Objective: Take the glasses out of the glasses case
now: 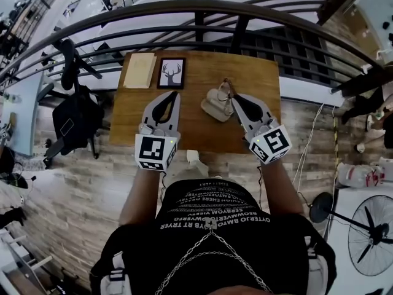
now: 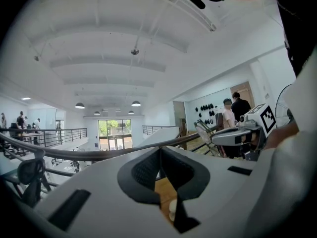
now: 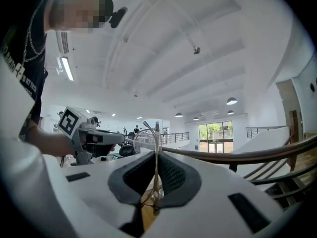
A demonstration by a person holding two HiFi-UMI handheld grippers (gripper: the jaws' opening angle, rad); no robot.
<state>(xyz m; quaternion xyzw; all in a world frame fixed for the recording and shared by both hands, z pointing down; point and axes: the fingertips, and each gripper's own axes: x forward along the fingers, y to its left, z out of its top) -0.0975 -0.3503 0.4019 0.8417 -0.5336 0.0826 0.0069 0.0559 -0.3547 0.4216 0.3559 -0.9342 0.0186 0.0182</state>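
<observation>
A beige glasses case (image 1: 215,106) lies open on the wooden table (image 1: 196,131), right of the middle. My right gripper (image 1: 232,96) is just right of the case and raised above it. It is shut on the thin-rimmed glasses (image 1: 226,89), whose wire frame (image 3: 155,175) is pinched between the pads, with a lens (image 3: 145,140) sticking out past the tips. My left gripper (image 1: 174,93) hangs left of the case, apart from it, shut with nothing between its pads (image 2: 143,170). In the left gripper view the right gripper (image 2: 238,135) shows with the glasses (image 2: 204,131).
A framed deer picture (image 1: 171,73) and a beige booklet (image 1: 140,70) lie at the table's far left. A curved dark railing (image 1: 202,8) runs behind the table. A black bag (image 1: 77,118) sits on the floor at the left, and a fan (image 1: 368,238) at the lower right.
</observation>
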